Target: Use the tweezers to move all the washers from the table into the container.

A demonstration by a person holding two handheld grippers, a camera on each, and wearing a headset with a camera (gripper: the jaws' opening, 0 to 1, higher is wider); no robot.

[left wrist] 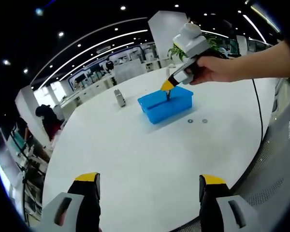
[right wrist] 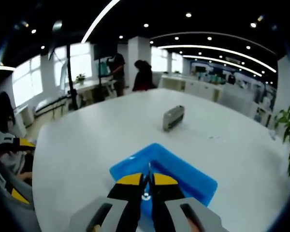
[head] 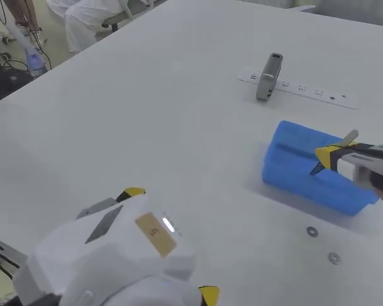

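The right gripper is held over the box. Its jaws are pressed tight on the tweezers, which are pointed down into the box. In the right gripper view a tiny ring shape can be seen by the tips. It is too small to tell if a washer is pinched there, or if the tips are together or apart. The left gripper is kept well apart from the box, on the person's side of it, with its jaws wide apart and nothing in them.

One washer lies flat on the table near the front of the box. A second washer lies just past it, a bit further from the box.

This is judged to be the drop step. If a washer is held, the squeeze must be eased so that it falls into the box. Next, the tweezers should be carried out to the washer nearest the box. The tips must be set on each side of its thin edge and then pinched gently, since a flat ring can slip away easily.
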